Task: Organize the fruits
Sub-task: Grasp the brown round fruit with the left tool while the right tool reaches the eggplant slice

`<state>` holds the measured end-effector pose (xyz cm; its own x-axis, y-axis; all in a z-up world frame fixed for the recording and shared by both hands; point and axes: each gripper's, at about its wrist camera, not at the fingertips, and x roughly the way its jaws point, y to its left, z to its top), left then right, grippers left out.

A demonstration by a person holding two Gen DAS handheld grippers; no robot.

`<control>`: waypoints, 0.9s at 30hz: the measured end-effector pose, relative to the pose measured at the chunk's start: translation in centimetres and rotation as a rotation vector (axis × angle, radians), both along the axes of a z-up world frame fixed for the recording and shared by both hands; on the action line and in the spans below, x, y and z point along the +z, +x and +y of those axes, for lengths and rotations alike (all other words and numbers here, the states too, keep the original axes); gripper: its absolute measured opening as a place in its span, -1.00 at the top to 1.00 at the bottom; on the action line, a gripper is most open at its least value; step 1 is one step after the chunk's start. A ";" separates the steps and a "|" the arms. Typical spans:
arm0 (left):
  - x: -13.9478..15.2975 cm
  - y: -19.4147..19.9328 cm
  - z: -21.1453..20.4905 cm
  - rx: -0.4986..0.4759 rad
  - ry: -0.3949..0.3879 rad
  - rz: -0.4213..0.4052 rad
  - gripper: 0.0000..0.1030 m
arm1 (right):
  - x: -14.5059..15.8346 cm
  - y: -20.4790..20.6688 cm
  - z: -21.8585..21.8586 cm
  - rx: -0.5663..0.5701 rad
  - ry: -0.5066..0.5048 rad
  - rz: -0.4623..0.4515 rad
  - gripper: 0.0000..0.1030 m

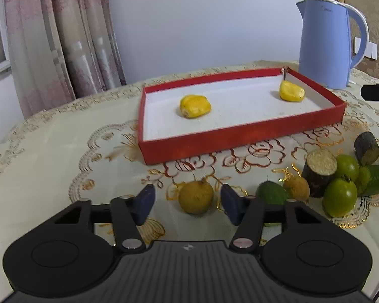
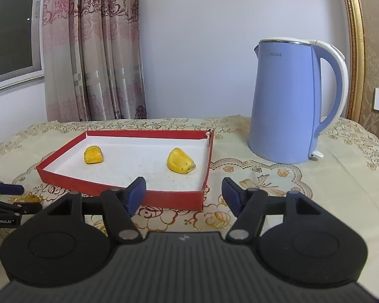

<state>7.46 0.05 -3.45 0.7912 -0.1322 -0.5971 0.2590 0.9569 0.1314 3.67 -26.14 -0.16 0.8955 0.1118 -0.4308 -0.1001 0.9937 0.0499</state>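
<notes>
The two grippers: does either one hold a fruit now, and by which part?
Neither holds anything. The left gripper is open, with a brownish round fruit between its fingers, not pinched. The right gripper is open and empty.

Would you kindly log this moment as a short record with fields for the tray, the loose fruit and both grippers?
tray: red tray, white inside, on the tablecloth
in tray: two yellow fruits, apart
loose fruit: brownish round fruit, green fruits and cut dark stalk pieces in front of the tray
left gripper: open, straddling the brownish round fruit
right gripper: open, holding nothing
background: blue kettle
</notes>
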 end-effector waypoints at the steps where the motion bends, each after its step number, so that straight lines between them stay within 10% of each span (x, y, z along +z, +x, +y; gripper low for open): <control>1: -0.1 0.0 -0.1 -0.003 -0.003 0.004 0.02 | 0.1 0.0 0.1 0.004 -0.002 -0.002 -0.25; 10: -0.3 0.3 -0.1 -0.037 -0.065 0.021 0.45 | 0.2 -0.3 0.5 0.049 -0.055 0.004 -0.25; 27: 0.9 -0.1 1.8 0.049 -0.129 -0.052 0.46 | -1.3 -1.1 0.7 0.243 -0.241 0.089 -0.19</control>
